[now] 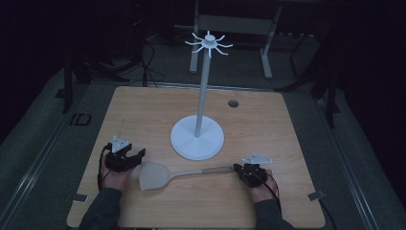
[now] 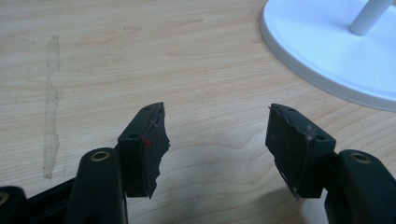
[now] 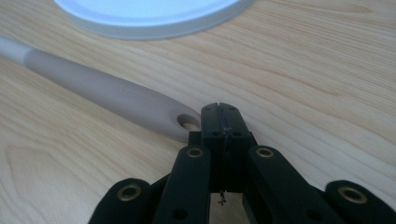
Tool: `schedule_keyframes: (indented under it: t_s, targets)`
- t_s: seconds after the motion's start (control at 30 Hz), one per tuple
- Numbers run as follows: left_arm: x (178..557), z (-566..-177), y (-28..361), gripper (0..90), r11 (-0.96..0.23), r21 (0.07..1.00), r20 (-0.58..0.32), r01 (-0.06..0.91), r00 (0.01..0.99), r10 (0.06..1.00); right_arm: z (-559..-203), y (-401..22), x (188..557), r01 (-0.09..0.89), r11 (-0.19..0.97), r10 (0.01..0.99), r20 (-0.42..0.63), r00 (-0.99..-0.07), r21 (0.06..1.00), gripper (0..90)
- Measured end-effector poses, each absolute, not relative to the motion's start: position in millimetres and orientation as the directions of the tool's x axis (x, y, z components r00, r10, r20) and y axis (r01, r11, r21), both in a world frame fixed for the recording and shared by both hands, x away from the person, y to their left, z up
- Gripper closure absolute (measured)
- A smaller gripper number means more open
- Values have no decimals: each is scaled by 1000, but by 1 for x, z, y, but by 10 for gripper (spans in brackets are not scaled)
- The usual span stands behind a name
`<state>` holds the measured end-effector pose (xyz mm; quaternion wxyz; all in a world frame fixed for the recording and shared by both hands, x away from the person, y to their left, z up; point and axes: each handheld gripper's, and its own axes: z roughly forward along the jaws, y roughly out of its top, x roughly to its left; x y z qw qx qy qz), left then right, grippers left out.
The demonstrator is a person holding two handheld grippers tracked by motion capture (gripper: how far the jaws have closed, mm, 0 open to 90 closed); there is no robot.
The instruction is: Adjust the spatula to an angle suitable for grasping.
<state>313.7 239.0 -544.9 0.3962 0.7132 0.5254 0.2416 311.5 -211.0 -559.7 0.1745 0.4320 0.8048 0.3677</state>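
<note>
A beige spatula point(image 1: 158, 174) lies flat on the wooden table point(image 1: 143, 110), blade to the left, handle running right. My right gripper point(image 1: 238, 167) is shut with nothing between its pads, its tip right at the end of the spatula handle point(image 3: 116, 98), beside the hanging hole point(image 3: 187, 122). My left gripper point(image 1: 135, 153) stands open just up and left of the spatula blade. Only bare wood lies between its fingertips point(image 2: 147, 140). A white stand point(image 1: 197, 138) with a round base, a tall pole and hooked arms on top point(image 1: 208, 44) stands mid-table.
A small round hole point(image 1: 233, 103) is set in the table's far right part. The stand's white base point(image 2: 336, 51) lies close ahead and right of my left gripper, and close ahead of my right gripper point(image 3: 154, 14). Dark floor and a metal frame point(image 1: 230, 28) lie beyond the table.
</note>
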Motion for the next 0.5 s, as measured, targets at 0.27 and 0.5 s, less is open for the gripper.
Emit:
schedule_keyframes:
  t_s: [0.27, 0.5]
  targets:
    - [309, -531, 236, 390, -163, 840, -58, 518, 383, 922, -560, -190, 317, 560, 368, 794, 61, -604, 742, 900]
    - [307, -515, 223, 407, -239, 834, -26, 497, 468, 883, -561, -167, 321, 541, 392, 763, 65, -643, 744, 900]
